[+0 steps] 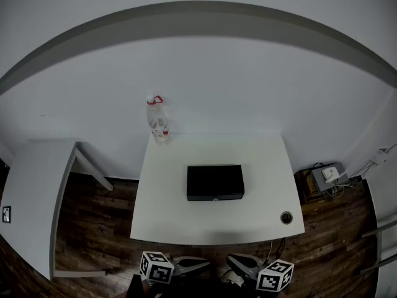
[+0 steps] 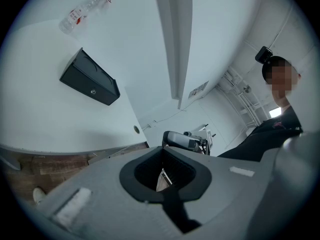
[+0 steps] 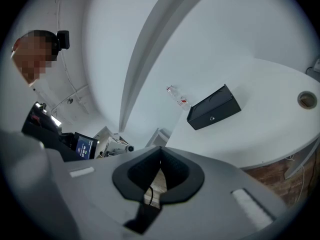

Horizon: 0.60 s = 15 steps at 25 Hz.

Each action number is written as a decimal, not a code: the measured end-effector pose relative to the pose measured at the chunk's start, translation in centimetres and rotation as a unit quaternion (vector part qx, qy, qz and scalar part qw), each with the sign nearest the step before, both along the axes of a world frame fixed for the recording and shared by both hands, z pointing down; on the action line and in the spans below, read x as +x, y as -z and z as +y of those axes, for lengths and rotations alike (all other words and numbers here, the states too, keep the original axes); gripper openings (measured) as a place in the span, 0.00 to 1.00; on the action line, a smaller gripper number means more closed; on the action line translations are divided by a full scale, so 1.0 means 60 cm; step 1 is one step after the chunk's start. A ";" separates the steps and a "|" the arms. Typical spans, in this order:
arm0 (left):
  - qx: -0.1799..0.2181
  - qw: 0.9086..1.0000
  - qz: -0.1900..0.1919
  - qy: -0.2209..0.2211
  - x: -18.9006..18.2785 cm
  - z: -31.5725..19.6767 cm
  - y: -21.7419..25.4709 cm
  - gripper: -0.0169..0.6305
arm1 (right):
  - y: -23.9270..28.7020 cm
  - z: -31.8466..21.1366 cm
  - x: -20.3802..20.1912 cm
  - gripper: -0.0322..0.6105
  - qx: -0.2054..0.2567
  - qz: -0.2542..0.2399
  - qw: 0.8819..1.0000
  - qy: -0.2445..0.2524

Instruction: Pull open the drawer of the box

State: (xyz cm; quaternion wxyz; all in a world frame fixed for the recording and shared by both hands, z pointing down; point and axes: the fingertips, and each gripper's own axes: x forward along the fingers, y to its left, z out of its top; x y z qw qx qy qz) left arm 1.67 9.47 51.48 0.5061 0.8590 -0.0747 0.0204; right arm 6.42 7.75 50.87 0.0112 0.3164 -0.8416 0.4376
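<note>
The black box [image 1: 214, 181] lies in the middle of the white table [image 1: 167, 216], its drawer front flush and facing me, a small knob [image 1: 214, 198] at its centre. The left gripper view shows the box [image 2: 90, 79] far off at upper left, and the right gripper view shows the box [image 3: 214, 107] at right of centre. My left gripper [image 1: 203, 264] and right gripper [image 1: 232, 261] hover low in front of the table's near edge, tips pointing at each other, well short of the box. Both stand shut and hold nothing: left gripper [image 2: 162, 149], right gripper [image 3: 160, 150].
A clear plastic bottle [image 1: 158, 120] with a red cap ring stands at the table's back left corner. A round cable hole [image 1: 286, 216] sits in the front right corner. Another white table [image 1: 37, 185] stands to the left, and a grey device with cables [image 1: 329, 176] lies on the wood floor at right.
</note>
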 end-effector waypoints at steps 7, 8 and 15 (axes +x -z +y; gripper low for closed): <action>-0.003 1.000 -0.011 0.024 -0.030 -0.028 -0.014 0.03 | -0.016 -0.015 -0.002 0.11 -0.015 -0.004 1.000 -0.018; 0.002 0.999 -0.016 0.031 -0.037 -0.040 -0.016 0.03 | -0.022 -0.019 -0.001 0.12 -0.019 -0.002 1.000 -0.024; 0.074 0.985 -0.133 0.085 -0.116 -0.179 -0.062 0.03 | -0.096 -0.084 0.002 0.17 -0.035 0.095 0.993 -0.061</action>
